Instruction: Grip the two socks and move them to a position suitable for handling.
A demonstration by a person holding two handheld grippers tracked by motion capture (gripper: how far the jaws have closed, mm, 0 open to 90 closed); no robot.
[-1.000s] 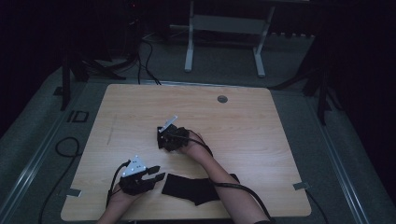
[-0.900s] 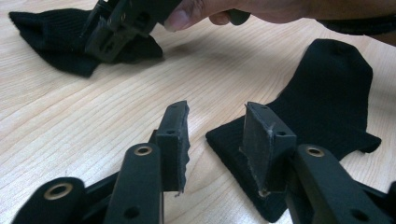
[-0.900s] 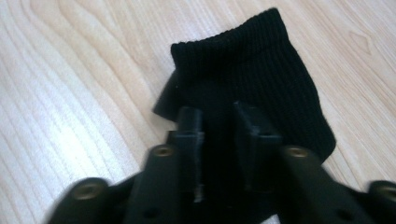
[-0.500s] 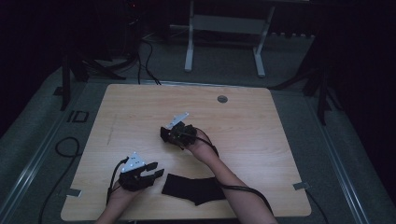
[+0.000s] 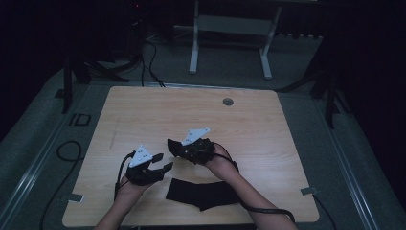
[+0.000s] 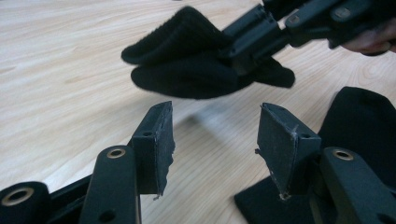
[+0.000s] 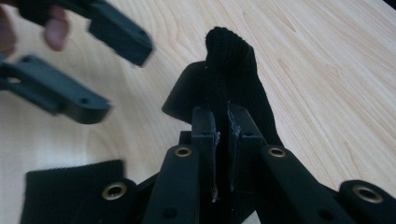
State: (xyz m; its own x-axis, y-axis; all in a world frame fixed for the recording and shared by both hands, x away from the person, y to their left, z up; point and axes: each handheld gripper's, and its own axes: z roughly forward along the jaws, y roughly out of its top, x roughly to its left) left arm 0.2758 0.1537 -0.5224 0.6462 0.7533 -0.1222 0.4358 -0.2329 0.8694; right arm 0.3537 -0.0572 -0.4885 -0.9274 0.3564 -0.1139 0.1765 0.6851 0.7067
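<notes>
Right gripper: jaws closed on a folded black sock, held above the desk centre. Left gripper: jaws wide apart, empty. Second black sock lies flat near the front edge.

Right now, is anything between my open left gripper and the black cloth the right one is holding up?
Nothing visible. The left gripper stands open, and the black cloth hangs just beyond it in the right gripper, above bare table.

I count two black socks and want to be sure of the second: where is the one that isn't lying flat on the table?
The lifted sock is pinched in the right gripper, held above the table just ahead of the open left gripper, beyond the flat sock.
</notes>
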